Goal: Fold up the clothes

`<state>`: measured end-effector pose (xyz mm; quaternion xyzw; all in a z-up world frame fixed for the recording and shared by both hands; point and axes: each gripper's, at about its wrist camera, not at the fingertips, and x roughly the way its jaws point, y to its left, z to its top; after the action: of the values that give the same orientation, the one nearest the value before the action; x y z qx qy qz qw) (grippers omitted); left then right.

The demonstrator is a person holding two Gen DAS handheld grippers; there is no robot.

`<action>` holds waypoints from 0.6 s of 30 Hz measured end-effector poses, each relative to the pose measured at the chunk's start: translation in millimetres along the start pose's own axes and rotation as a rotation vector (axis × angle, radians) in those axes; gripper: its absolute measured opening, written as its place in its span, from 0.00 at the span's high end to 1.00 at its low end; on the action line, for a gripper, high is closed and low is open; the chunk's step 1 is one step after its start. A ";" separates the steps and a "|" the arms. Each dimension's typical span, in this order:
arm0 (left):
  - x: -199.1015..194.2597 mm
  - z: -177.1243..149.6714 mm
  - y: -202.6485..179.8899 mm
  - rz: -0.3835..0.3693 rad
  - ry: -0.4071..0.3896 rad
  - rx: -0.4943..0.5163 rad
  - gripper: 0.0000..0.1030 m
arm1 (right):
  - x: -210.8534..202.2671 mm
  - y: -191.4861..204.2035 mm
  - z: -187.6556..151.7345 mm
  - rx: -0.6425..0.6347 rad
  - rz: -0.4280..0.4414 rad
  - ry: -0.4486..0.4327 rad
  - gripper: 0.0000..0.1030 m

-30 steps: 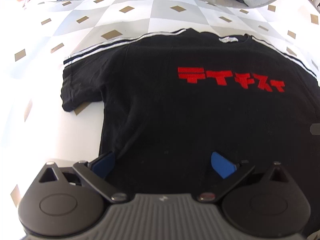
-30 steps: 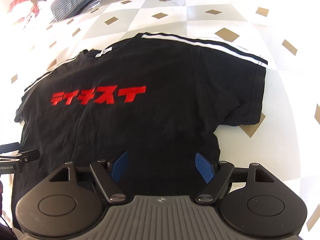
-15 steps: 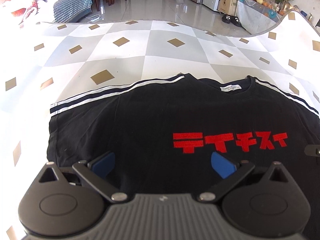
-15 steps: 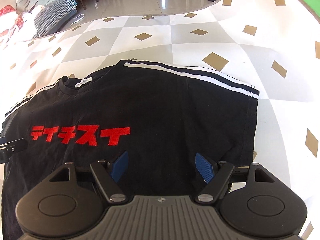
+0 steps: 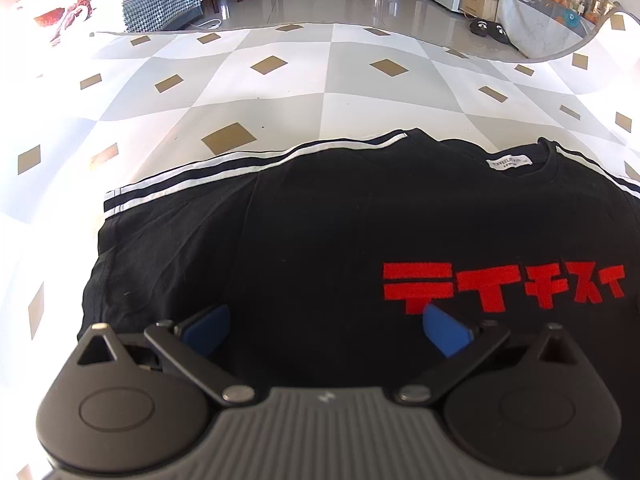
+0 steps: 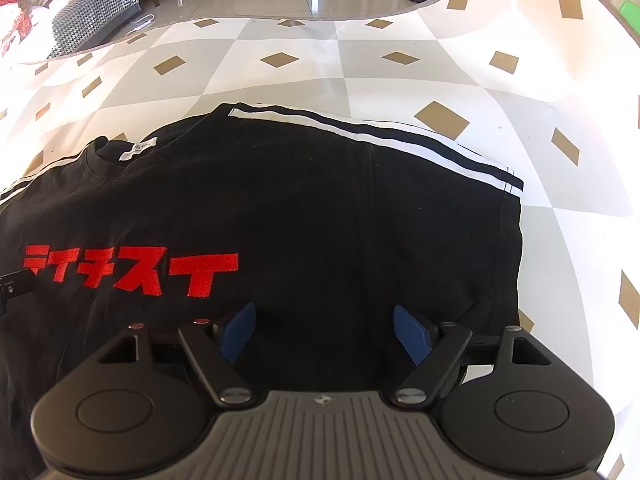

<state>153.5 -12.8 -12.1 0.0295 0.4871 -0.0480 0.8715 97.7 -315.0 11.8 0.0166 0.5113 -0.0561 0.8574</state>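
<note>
We see a black T-shirt (image 5: 320,248) lying flat, front up, on the counter (image 5: 280,92) with its checked cloth. Our left tool (image 5: 326,330) hangs over the shirt's left half, its blue pads wide apart and gripping nothing. Our right tool (image 6: 324,330) hangs over the other half, its jaws opening, only flat cloth below them. The left view alone shows the left sleeve (image 5: 168,232) and a pair of slippers (image 5: 490,30); the right view alone shows the right sleeve (image 6: 448,216).
</note>
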 end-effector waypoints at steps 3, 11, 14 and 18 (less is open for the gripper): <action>2.8 4.3 6.6 0.011 0.001 -0.016 0.00 | 1.9 8.8 0.8 -0.010 0.002 -0.012 0.24; 8.4 12.0 24.8 0.033 0.006 -0.047 0.00 | 2.2 33.4 -1.2 -0.057 0.033 -0.022 0.23; 7.5 10.5 25.5 0.040 0.004 -0.052 0.00 | 1.3 38.0 -2.6 -0.083 0.047 -0.019 0.22; 3.1 3.9 16.0 0.026 0.014 -0.022 0.00 | 0.0 33.9 -1.9 -0.085 0.059 0.004 0.23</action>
<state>160.2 2.6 -12.6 0.0264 0.4932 -0.0312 0.8689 99.9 -281.2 9.9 -0.0046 0.5144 -0.0092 0.8575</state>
